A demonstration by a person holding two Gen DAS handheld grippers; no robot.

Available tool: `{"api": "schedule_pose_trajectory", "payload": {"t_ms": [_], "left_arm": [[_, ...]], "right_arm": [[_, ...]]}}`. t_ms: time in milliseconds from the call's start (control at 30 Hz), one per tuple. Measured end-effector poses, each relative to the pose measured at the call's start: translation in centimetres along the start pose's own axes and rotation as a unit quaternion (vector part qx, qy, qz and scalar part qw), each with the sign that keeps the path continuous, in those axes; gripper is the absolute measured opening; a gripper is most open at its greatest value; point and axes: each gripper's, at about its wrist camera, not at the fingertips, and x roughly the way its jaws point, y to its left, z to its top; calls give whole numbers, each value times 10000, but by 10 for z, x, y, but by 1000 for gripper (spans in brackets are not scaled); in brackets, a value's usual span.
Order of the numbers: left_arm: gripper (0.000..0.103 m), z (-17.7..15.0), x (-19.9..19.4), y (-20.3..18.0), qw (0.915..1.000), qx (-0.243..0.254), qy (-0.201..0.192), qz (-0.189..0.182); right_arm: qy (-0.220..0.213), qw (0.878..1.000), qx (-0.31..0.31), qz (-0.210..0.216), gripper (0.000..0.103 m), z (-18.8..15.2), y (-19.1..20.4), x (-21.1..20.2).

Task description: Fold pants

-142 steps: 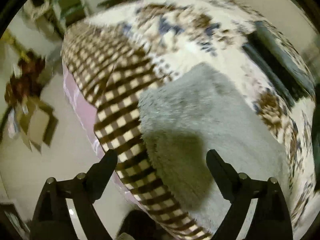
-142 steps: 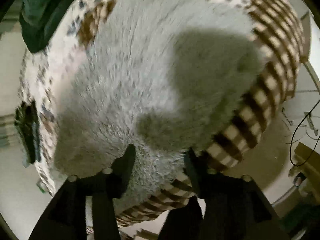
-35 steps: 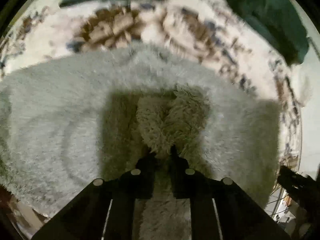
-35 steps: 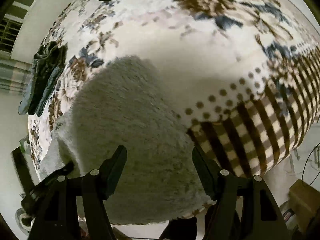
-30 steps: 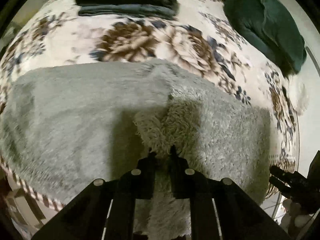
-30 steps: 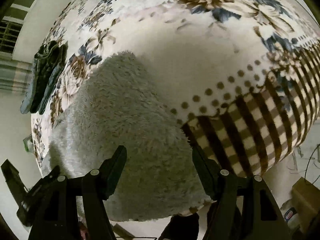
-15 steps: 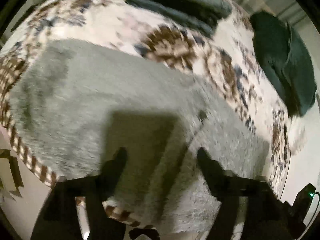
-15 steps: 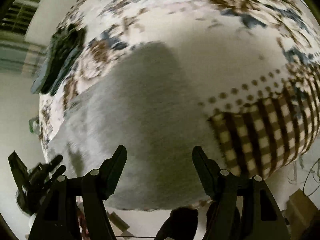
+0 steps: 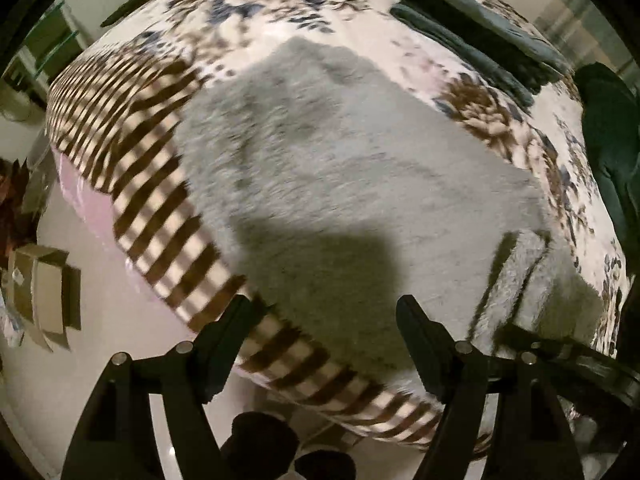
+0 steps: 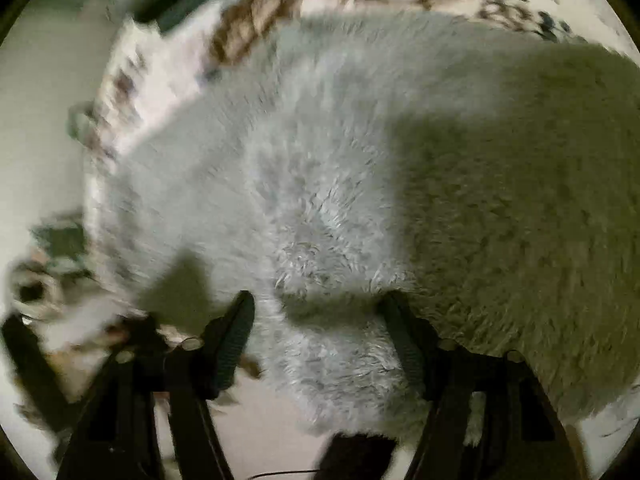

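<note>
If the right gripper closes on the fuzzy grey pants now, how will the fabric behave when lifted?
The grey pants lie flat and follow the bedspread, so they will probably drape limply. The long pile looks plush, so the open right gripper may catch fluff rather than cloth unless it bites deep. Nothing suggests rolling or breaking.

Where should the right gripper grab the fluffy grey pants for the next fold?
Probably the near hem of the fluffy grey pants, where the pile overhangs the bed edge between the open right gripper fingers. Come in from the bedside, low and level: that free edge lets one finger slide underneath.
</note>
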Motion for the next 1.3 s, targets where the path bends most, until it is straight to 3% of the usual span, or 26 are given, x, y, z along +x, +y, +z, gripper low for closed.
{"api": "schedule_pose_trajectory", "payload": {"t_ms": [33,100,267,400,500,600,633,700,733,800,900,967,1033,1100,1300], "left_arm": [[73,-1,-1,5,10000,-28,-13,-1],[73,-3,-5,15,9999,-80,-59,-28],[73,-3,-6,35,9993,-333,-45,-168],[73,-1,-6,40,9990,-384,-46,-230],[73,0,-5,43,9989,-397,-7,-242],[73,2,-4,47,9989,-401,18,-235],[73,3,-4,48,9988,-423,24,-262],[73,5,-5,53,9985,-459,8,-291],[73,5,-6,55,9984,-476,-6,-293],[73,7,-7,60,9979,-546,-23,-336],[73,13,-3,67,9974,-640,-28,-336],[73,19,2,70,9969,-713,-52,-337],[73,28,7,75,9955,-850,-119,-408],[73,38,15,85,9916,-1122,-172,-620],[73,67,74,119,9604,-2405,115,-1402]], "right_arm": [[-37,9998,19,-174,15,-1,1,3],[-285,9992,285,-40,11,-5,-3,-9],[-781,9962,369,80,9,-15,11,-55],[-782,9968,123,118,9,-12,36,-69],[-536,9985,-55,-12,10,-7,55,-48],[64,9997,-156,-190,19,-3,54,-8],[221,9996,-148,-130,31,-2,51,-2],[280,9991,36,323,48,-3,42,-10],[95,9983,85,565,54,-4,38,-22],[-288,9956,49,891,54,-10,30,-50],[-557,9937,320,915,55,-25,11,-71],[-449,9950,460,761,55,-33,0,-61],[62,9979,465,450,55,-39,-9,-30],[325,9958,707,477,55,-44,-20,-8],[-232,9949,796,579,55,-38,-29,-27]]}}
